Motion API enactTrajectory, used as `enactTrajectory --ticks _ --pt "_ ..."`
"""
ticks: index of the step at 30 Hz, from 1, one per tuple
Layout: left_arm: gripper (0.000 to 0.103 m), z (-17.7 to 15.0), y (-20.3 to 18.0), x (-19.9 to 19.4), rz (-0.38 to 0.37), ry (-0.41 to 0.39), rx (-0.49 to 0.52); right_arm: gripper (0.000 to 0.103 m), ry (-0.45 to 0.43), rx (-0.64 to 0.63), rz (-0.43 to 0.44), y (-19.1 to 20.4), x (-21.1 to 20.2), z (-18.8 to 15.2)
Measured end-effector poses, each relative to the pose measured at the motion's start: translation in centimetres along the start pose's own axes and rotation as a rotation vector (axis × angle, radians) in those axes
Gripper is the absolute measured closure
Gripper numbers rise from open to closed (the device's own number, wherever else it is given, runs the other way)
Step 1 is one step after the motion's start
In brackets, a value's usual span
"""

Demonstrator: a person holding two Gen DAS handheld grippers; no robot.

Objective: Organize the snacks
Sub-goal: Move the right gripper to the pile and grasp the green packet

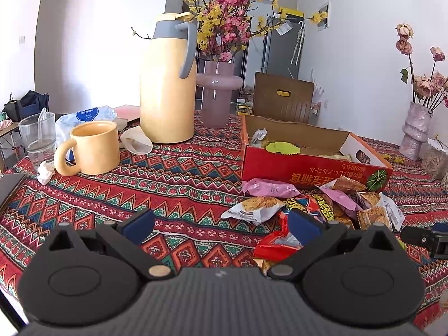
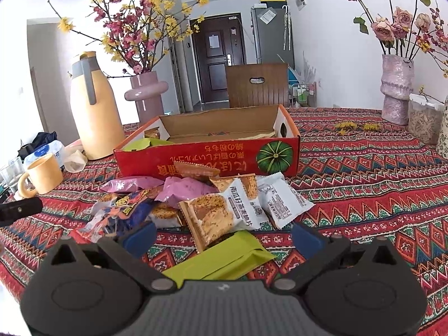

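Both the left gripper (image 1: 221, 224) and right gripper (image 2: 222, 236) hung wide open and empty, so a careless grab risked scattering the loose crinkly foil snack packets (image 2: 196, 204) off the patterned tablecloth's (image 2: 364, 184) near edge, short of the red cardboard box (image 2: 207, 156).

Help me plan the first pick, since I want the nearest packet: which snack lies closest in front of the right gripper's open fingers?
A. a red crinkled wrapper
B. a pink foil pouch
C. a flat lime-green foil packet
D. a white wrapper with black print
C: in the right wrist view the flat lime-green foil packet lies on the patterned red tablecloth just ahead of the open right gripper, nearer than the other snacks.
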State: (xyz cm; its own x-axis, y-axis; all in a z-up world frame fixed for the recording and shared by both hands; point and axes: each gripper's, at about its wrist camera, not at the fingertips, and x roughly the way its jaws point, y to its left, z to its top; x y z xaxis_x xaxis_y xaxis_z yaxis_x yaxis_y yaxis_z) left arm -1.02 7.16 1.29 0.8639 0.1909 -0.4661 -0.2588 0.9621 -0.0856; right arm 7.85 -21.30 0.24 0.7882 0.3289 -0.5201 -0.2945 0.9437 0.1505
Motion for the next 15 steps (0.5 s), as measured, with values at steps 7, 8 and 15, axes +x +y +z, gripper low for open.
enactTrajectory --ticks 7,8,15 --pt "0.000 0.0 -0.3 0.5 -0.003 0.013 0.003 0.000 0.091 -0.003 -0.003 0.3 1.7 -0.6" --pt "0.000 -0.1 -0.3 0.5 -0.005 0.016 0.005 0.000 0.108 -0.002 -0.005 0.4 2.1 -0.7" --pt "0.000 -0.4 -0.9 0.7 -0.021 0.034 0.015 0.000 0.188 0.002 -0.063 1.1 4.6 -1.1"
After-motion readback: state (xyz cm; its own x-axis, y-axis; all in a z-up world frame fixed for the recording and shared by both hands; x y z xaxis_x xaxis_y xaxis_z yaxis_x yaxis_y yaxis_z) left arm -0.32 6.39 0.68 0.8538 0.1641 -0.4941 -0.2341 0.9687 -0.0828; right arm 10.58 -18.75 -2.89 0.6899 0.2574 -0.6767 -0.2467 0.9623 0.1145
